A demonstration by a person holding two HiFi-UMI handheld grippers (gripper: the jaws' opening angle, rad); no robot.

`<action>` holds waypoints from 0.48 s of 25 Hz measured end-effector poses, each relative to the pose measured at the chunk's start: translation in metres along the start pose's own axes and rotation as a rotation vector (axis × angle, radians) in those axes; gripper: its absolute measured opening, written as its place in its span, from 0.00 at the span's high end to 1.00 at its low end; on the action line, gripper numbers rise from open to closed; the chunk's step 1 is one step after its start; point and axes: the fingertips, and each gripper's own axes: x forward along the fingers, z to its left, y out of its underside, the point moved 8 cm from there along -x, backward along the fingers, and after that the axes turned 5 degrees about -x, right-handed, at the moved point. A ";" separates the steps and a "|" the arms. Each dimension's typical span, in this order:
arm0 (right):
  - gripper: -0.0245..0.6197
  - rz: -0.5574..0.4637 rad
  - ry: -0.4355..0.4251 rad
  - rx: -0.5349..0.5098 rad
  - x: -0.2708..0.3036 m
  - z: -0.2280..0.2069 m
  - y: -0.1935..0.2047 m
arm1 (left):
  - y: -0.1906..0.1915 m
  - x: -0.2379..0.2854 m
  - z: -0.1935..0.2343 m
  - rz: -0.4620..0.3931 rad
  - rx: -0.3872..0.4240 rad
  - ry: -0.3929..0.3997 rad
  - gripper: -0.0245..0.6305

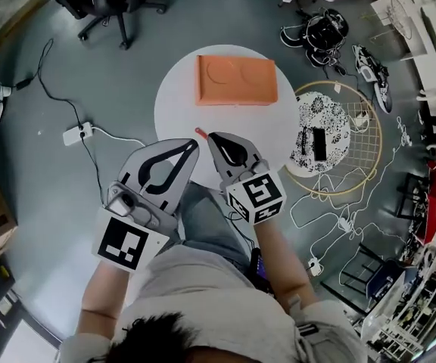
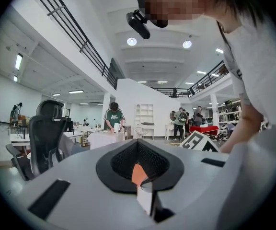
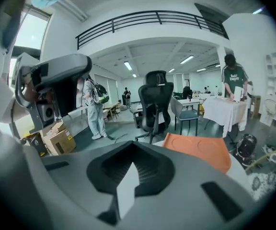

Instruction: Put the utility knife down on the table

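Clamped shut on the utility knife [image 1: 200, 133]: the left gripper [image 1: 194, 145], lower centre of the head view, with only a slim orange-red end showing past the tips at the near edge of the round white table [image 1: 174, 104]. Closed on nothing, just right of it: the right gripper [image 1: 213, 138]. Black-and-white square codes [image 1: 129, 246] on both grippers.

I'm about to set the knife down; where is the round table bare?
The table is bare in a white strip between the orange board and the tool tips, and beside the board's left end. The board fills the far half; the left tool and right tool crowd the near rim.
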 end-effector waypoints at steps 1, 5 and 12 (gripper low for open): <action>0.95 -0.020 0.012 0.001 -0.007 0.003 -0.004 | -0.001 0.000 -0.002 -0.001 0.002 0.015 0.95; 0.95 -0.086 0.063 0.000 -0.034 0.014 -0.015 | -0.003 0.002 -0.013 -0.006 0.013 0.074 0.95; 0.95 -0.193 0.132 -0.002 -0.074 0.035 -0.034 | -0.005 0.002 -0.027 -0.012 0.030 0.161 0.95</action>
